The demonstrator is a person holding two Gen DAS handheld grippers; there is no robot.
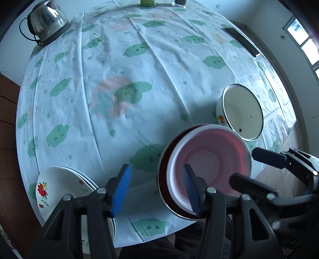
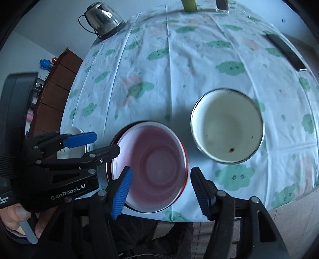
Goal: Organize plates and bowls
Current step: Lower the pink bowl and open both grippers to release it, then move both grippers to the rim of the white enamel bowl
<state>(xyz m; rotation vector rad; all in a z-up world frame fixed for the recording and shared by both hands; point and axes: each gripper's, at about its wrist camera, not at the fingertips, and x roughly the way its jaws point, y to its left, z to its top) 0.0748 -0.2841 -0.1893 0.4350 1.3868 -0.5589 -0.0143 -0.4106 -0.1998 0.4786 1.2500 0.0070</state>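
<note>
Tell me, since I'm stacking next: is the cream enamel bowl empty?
Nearly: the cream enamel bowl holds only a few dark specks.

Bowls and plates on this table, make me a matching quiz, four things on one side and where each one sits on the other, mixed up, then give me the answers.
Things:
1. pink bowl
2. cream enamel bowl
3. flowered plates
4. kettle

Places:
A. far left corner of the table
B. stacked at the near left edge
C. nested in a dark red bowl at the near edge
D. alone, to the right of the pink one

Pairs: 1-C, 2-D, 3-B, 4-A
</note>
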